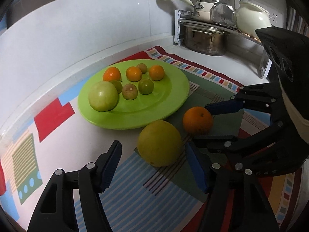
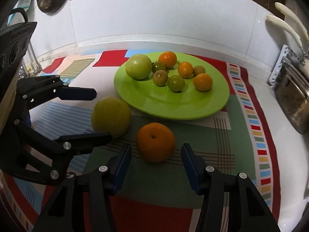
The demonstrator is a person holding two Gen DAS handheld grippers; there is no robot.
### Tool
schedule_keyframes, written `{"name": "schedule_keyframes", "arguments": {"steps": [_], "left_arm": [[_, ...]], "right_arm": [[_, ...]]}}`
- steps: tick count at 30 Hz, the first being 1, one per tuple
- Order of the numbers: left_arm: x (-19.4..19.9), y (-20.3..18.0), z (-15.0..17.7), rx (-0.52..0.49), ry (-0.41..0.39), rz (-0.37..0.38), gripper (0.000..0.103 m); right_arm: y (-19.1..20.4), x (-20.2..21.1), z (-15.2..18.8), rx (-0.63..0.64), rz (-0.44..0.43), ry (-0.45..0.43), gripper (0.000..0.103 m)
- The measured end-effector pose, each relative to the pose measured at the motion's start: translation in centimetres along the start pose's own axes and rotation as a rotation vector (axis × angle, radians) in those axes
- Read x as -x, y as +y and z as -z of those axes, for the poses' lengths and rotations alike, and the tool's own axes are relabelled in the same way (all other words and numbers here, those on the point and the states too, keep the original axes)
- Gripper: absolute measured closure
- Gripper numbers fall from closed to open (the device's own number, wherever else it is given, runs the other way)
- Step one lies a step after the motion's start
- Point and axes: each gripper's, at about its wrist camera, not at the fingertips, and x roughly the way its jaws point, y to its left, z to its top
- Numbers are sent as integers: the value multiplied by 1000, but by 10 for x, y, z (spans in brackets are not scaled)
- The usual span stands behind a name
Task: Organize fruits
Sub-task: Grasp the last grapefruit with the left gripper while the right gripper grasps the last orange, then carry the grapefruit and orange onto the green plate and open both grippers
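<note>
Right now both claws are down low over the patterned mat point(image 2: 173, 203), each lined up on one loose fruit. Nearest on the right side, the right gripper point(image 2: 156, 166) stands with its jaws apart, the orange point(image 2: 155, 142) sitting on the mat just ahead of the blue pads, not pinched. Beside it, the left gripper point(image 1: 154, 166) is likewise apart, its pads flanking the big yellow-green fruit point(image 1: 159, 143) without pressing; whether the right-hand pad brushes the skin is hard to tell.

So the job looks well along, I'd say. Just past those two, touching distance from the yellow-green fruit, lies the green plate point(image 2: 212, 106), and it already carries a pale green apple-like fruit point(image 2: 138, 66), three small orange ones point(image 2: 202, 82) and several small greenish-brown ones point(image 2: 175, 83). Two pieces remain off the plate, and both are under a claw. Judging by that, what's left is to close, lift and set them on the open front of the plate, where there's bare room.

Further back, the mat covers a white counter point(image 1: 231, 65) that runs to a white tiled wall point(image 2: 154, 15). Off in the corner a rack point(image 1: 178, 27) holds a steel pot point(image 1: 204, 40), white-handled pans and a cream pot point(image 1: 251, 18).
</note>
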Motion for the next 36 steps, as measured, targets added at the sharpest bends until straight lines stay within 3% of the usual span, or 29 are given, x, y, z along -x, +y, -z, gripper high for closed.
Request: {"name": "schedule_keyframes", "arguments": {"steps": [4,9,20,36], "left_arm": [[-8,2,0,30,21,32,45],[-11,1,0,46,29,57,53],[0,-2,2,84,35,23,54],[53,-3,2,158,-63,-17,54]], "right_arm": [[-4,-6,-1,-16,-23,7,60],[-6,-6,1,-39,-29,-1,60],[-13,14,11,-144,17,-33,60],[2,65,12,-224,70,-140,60]]}}
